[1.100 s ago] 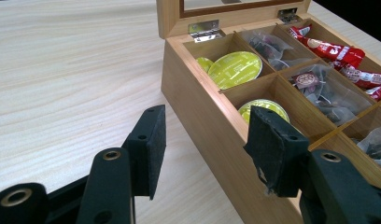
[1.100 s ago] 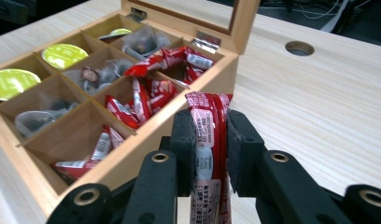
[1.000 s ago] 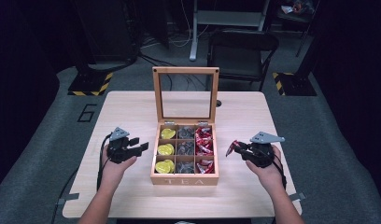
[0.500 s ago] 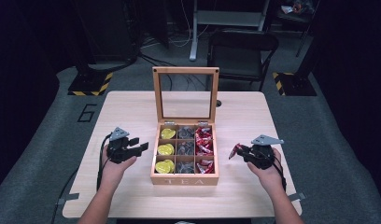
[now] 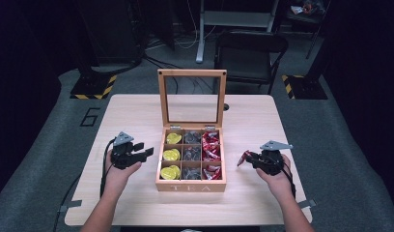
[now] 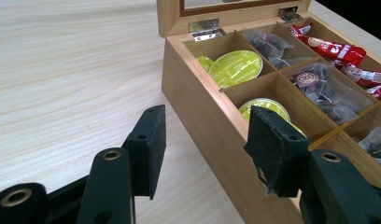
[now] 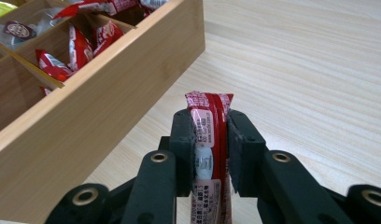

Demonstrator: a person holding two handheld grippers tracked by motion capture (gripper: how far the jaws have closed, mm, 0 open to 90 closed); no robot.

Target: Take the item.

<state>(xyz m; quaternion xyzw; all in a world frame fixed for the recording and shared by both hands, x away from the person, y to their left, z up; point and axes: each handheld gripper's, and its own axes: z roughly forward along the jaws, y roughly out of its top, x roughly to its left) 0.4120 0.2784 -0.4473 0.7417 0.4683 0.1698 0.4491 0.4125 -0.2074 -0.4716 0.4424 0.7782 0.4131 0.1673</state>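
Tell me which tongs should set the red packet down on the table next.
Right. The right tongs are already shut on the red packet, just above bare table beside the tea box. The left tongs are open.

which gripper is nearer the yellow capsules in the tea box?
Left. The left gripper sits just off the box side beside the yellow capsules; the right gripper is beyond the opposite side, past the red packets' column.

Middle of tabletop [image 5: 137, 121]: taken by the wooden tea box [image 5: 190, 184], its compartments open from above.
Far side of box: the raised lid [image 5: 191, 96] stands upright and blocks any reach from behind.
Left of box: bare wood between the box wall and the left gripper [image 5: 142, 153].
Right of box: bare wood up to the right gripper [image 5: 245, 157], whose jaws are clamped on a red packet [image 7: 209, 135].
Front edge: a strip of bare wood before the box.
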